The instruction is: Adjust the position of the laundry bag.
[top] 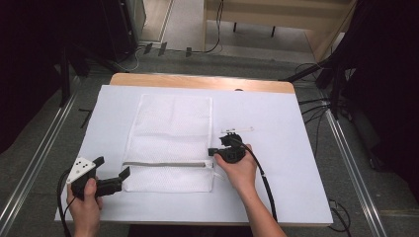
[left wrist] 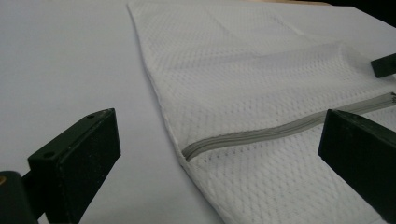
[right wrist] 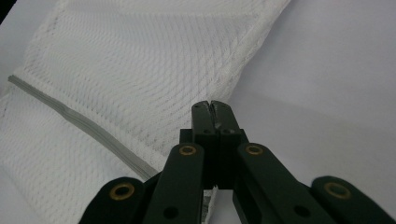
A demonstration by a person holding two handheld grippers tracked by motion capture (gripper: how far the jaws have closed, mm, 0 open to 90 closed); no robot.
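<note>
1. At the middle of the bench [top: 296, 148], the white mesh bag [top: 168, 143] lay flat, its long axis running from 12 to 6 o'clock in the high view, with its closed end towards 12.
2. Its grey zipper [top: 165, 164] crossed the bag from 9 to 3 o'clock, near the 6 o'clock end.
3. Your right claw [top: 213, 152] sat at the zipper's 3 o'clock end, touching the bag's right edge. In the right gripper view its jaws were pressed together; from there you could not tell whether the zipper's pull was pinched between them.
4. Your left claw [top: 112, 168] waited just beside the bag's left edge, at the zipper's 9 o'clock end, jaws spread and gripping nothing. In the left gripper view the zipper [left wrist: 280, 130] started between its jaws and ran away towards 2 o'clock.
5. You had the right claw nearer the pull end, so a draw along the zipper would likely have travelled towards 9 o'clock, with the left claw placed to pin the cloth.
</note>
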